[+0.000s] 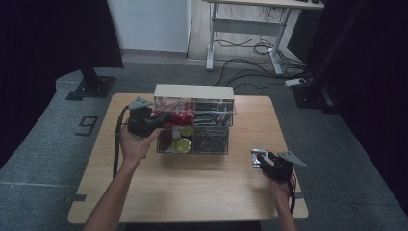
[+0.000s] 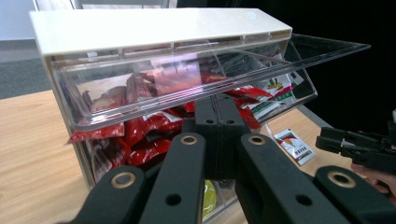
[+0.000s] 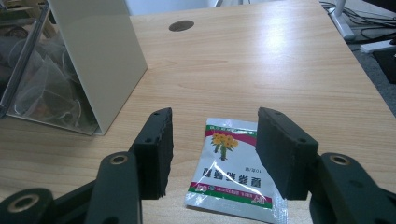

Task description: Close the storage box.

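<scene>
A clear organiser box (image 1: 192,91) with a cream top stands at the back middle of the wooden table (image 1: 192,192). My left gripper (image 1: 161,118) is shut at the box's front left. In the left gripper view its tips (image 2: 217,116) sit right under the edge of the raised clear flap (image 2: 187,88), in front of red packets (image 2: 140,135). A white sachet (image 3: 231,170) with a flower print lies flat on the table to the right of the box. My right gripper (image 3: 212,149) stands open with one jaw on each side of the sachet, the pads apart from it.
The box's (image 3: 98,60) other compartments hold yellow round items (image 1: 183,144) and dark small parts (image 1: 209,139). A round hole (image 3: 181,25) marks the tabletop behind the box. A desk frame and cables (image 1: 250,53) are on the floor beyond the table.
</scene>
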